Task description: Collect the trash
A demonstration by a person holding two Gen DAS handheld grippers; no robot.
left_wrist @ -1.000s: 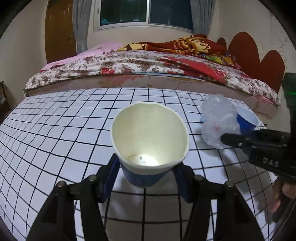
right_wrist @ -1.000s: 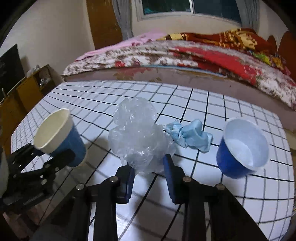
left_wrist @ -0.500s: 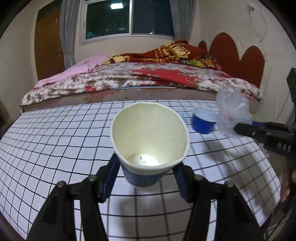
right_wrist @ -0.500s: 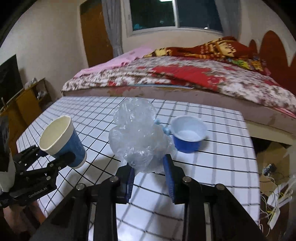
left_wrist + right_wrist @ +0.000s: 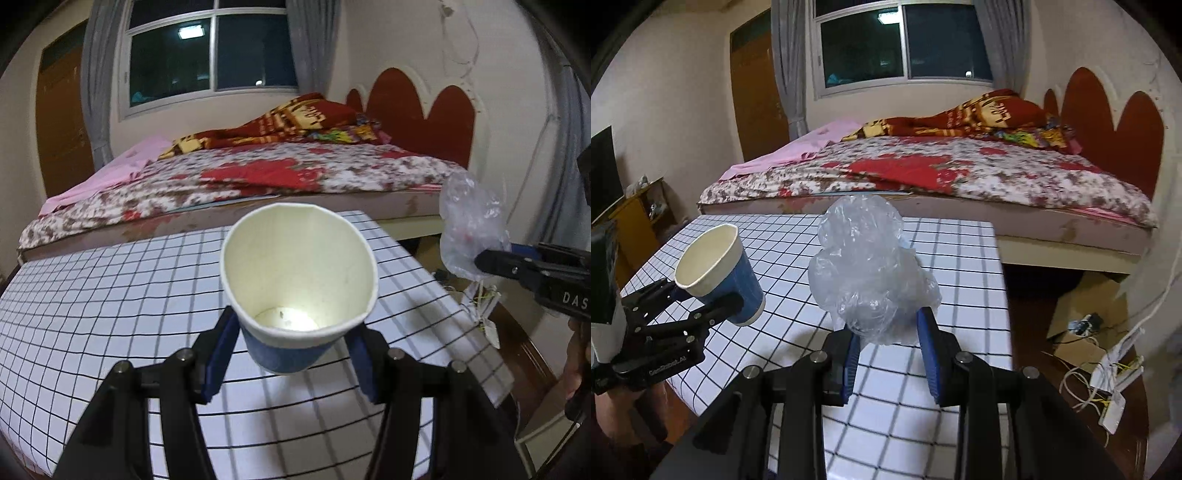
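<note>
My left gripper (image 5: 291, 350) is shut on a paper cup (image 5: 297, 280), blue outside and cream inside, empty, held above the checked table (image 5: 92, 295). The right wrist view shows the same cup (image 5: 718, 275) at the left, tilted in the left gripper (image 5: 731, 306). My right gripper (image 5: 888, 343) is shut on a crumpled clear plastic bag (image 5: 871, 269), lifted near the table's right edge. The left wrist view has that bag (image 5: 471, 236) at the far right, past the table's corner, pinched in the right gripper (image 5: 484, 260).
A bed (image 5: 942, 173) with a floral cover and red blanket runs behind the table. Right of the table, on the floor, lie a cardboard box (image 5: 1086, 314) and a power strip with cables (image 5: 1115, 380). A wooden cabinet (image 5: 639, 218) stands at the left.
Both grippers have risen and swung right with their loads. The blue bowl and the blue cloth that lay on the table have dropped out of sight. Floor beside the table now shows.
</note>
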